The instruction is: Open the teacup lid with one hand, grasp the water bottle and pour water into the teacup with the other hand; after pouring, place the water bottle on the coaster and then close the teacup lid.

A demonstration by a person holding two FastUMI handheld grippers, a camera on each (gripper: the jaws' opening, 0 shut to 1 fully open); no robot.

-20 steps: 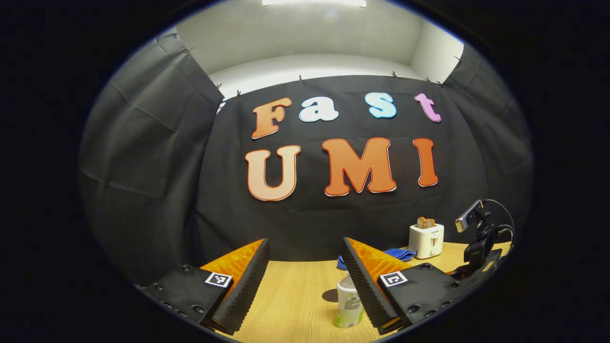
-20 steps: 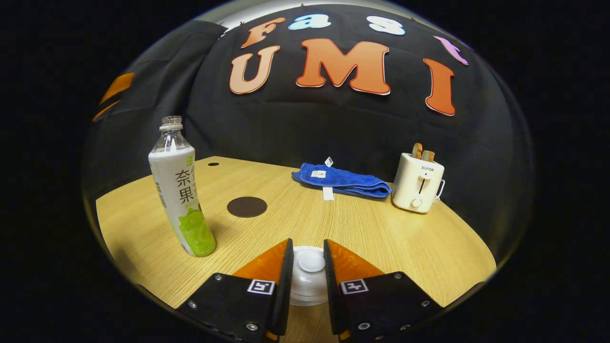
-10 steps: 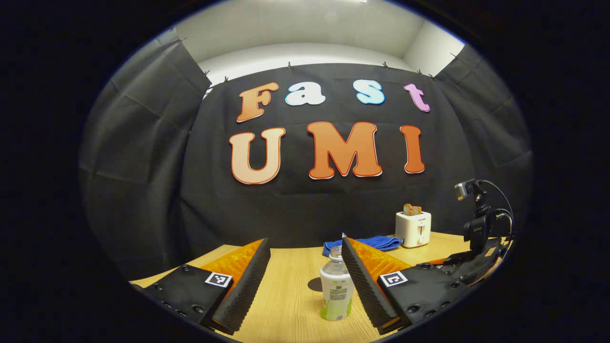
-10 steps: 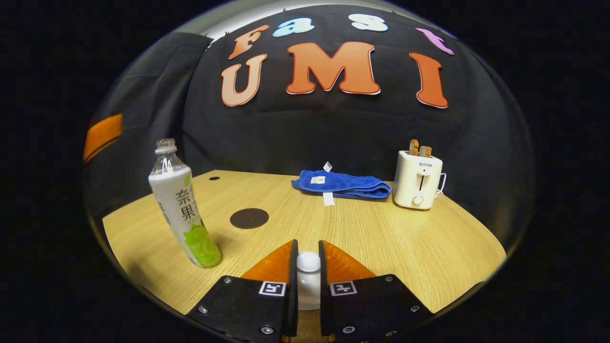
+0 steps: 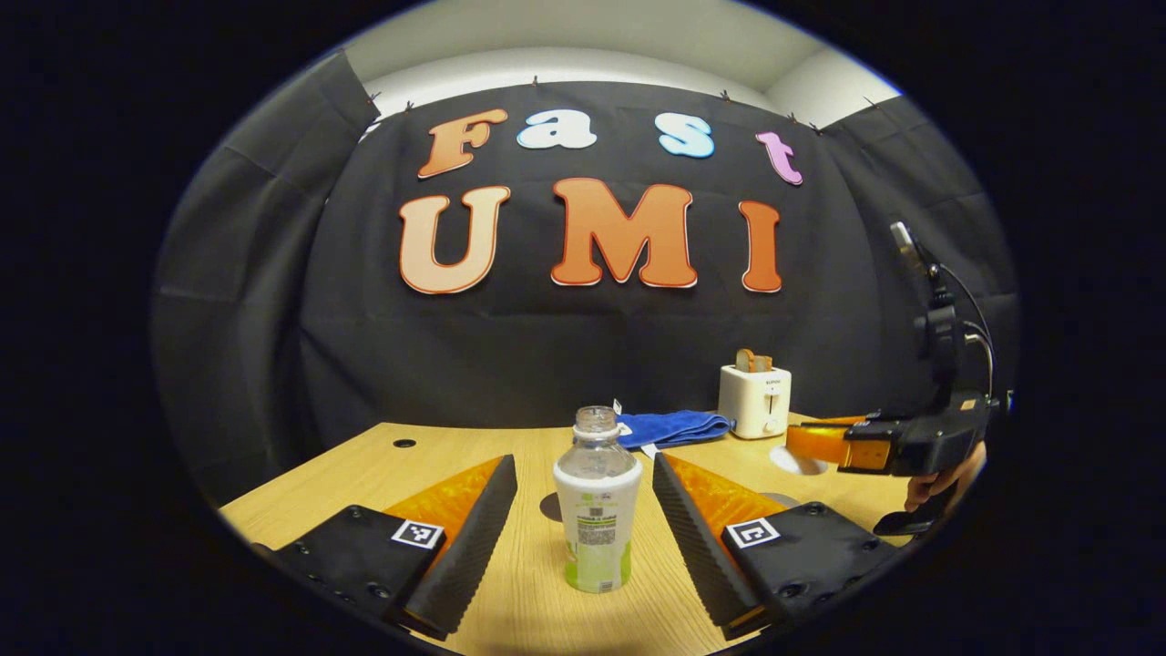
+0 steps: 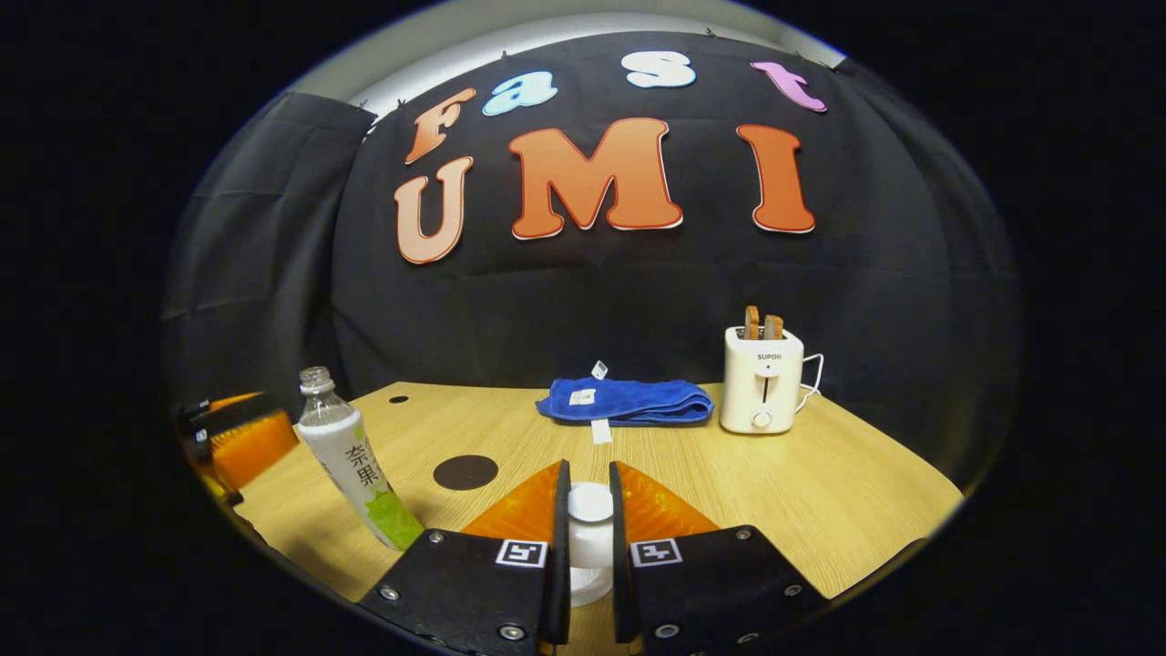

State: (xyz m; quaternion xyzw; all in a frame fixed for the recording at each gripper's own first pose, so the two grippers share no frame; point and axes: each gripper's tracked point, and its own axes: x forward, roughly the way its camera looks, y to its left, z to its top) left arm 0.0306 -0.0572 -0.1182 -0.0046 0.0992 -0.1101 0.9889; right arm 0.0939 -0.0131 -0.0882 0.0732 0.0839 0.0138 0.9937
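Observation:
A clear water bottle (image 5: 597,510) with a white and green label stands uncapped on the wooden table (image 5: 401,474), between the spread fingers of my open left gripper (image 5: 583,458); neither pad touches it. Just behind the bottle lies the dark round coaster (image 6: 465,472). My right gripper (image 6: 588,469) is shut on the knob of the white teacup lid (image 6: 590,503). The cup under the lid is hidden by the fingers. In the left gripper view the right gripper (image 5: 802,446) hovers at the right, a hand behind it.
A folded blue towel (image 6: 627,401) and a white toaster (image 6: 763,383) holding toast stand near the back of the table by the black cloth wall. The bottle (image 6: 355,469) and the left gripper (image 6: 241,437) sit at the left in the right gripper view.
My right gripper shut on the lid's knob and its view tilted up. My left gripper came lower and nearer, so the bottle now stands between its fingers.

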